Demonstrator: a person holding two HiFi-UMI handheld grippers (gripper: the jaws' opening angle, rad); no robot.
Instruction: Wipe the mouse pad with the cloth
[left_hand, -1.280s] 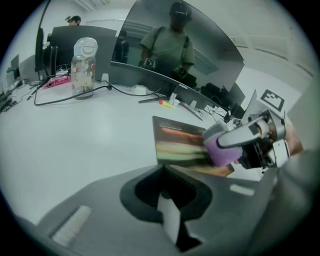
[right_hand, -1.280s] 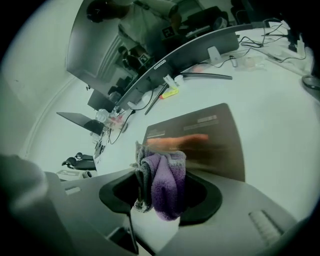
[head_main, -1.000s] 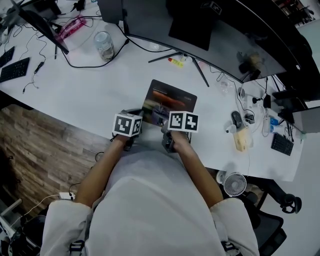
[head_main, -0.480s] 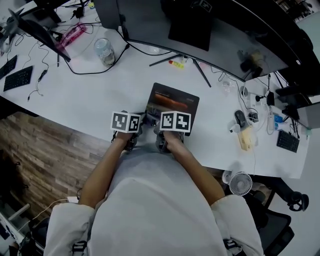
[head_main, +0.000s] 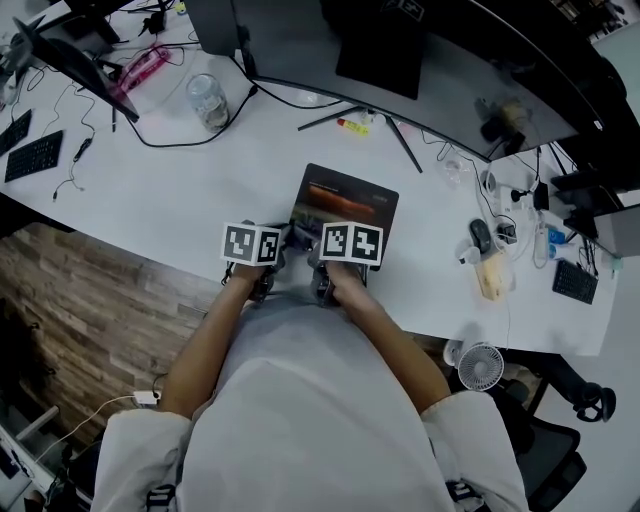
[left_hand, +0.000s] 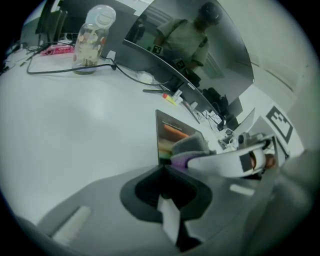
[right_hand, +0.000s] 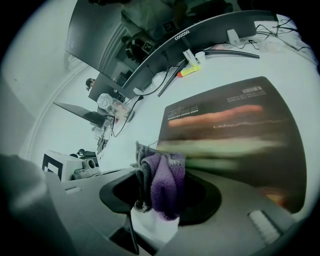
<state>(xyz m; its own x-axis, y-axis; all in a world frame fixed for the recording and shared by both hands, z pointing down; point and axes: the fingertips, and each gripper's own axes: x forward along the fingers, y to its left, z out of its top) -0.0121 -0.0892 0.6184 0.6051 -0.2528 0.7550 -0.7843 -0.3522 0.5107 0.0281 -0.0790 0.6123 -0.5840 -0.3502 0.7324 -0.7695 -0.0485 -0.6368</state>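
A dark mouse pad (head_main: 350, 203) with an orange streak lies on the white desk (head_main: 170, 190) in front of me; the right gripper view shows the pad (right_hand: 235, 135) up close. My right gripper (head_main: 331, 272) sits at the pad's near edge, shut on a purple and grey cloth (right_hand: 160, 182) that bunches out between its jaws. My left gripper (head_main: 262, 266) rests on the desk just left of the pad, shut with nothing in it (left_hand: 169, 220). From the left gripper view I see the right gripper (left_hand: 235, 160), the cloth (left_hand: 191, 146) and the pad (left_hand: 170, 134).
A curved monitor (head_main: 380, 50) on splayed legs stands behind the pad, with a yellow marker (head_main: 352, 125) under it. A clear jar (head_main: 207, 97) and cables lie far left, a mouse (head_main: 480, 236) at the right. The desk's near edge runs under my hands.
The right gripper with the cloth has shifted a little left along the pad's near edge over the last second. The left gripper has barely moved.
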